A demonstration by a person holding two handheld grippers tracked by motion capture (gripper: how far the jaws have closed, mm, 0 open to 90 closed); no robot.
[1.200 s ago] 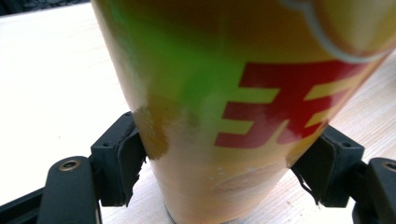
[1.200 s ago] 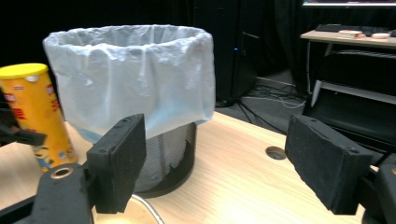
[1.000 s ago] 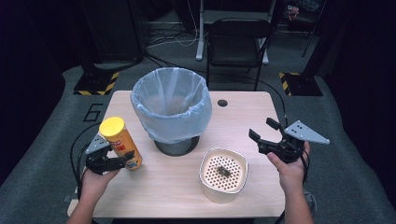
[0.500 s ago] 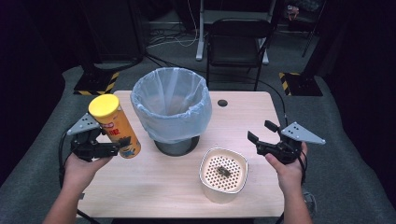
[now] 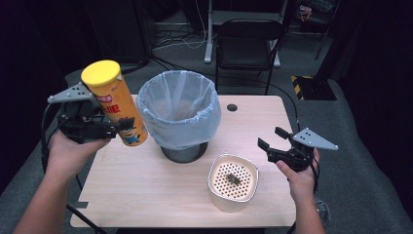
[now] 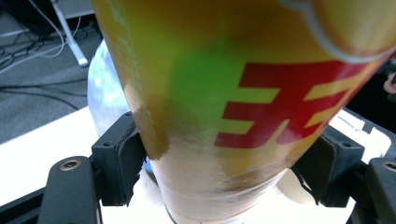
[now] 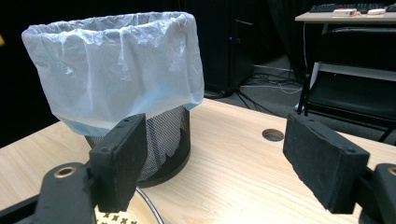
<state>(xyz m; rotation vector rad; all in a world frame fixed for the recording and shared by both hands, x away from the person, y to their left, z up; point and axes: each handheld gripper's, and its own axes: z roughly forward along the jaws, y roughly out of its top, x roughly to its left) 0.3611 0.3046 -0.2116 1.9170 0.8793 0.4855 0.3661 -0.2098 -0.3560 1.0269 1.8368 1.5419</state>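
We see the pale wooden bench [image 5: 146, 190] carrying a black mesh bin lined with a pale blue plastic bag [image 5: 178, 109] near its far edge. Near the front edge stands a cream perforated-top container [image 5: 233, 181]. The tall yellow snack canister with a yellow lid [image 5: 114, 103] hangs tilted above the bench's left edge, just beside the bin, clamped between our left gripper's [image 5: 90, 127] fingers. Our right gripper [image 5: 272, 139] hovers at the right edge, fingers apart and empty.

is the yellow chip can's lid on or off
On. The tall yellow cardboard chip can has its yellow plastic lid seated on top.
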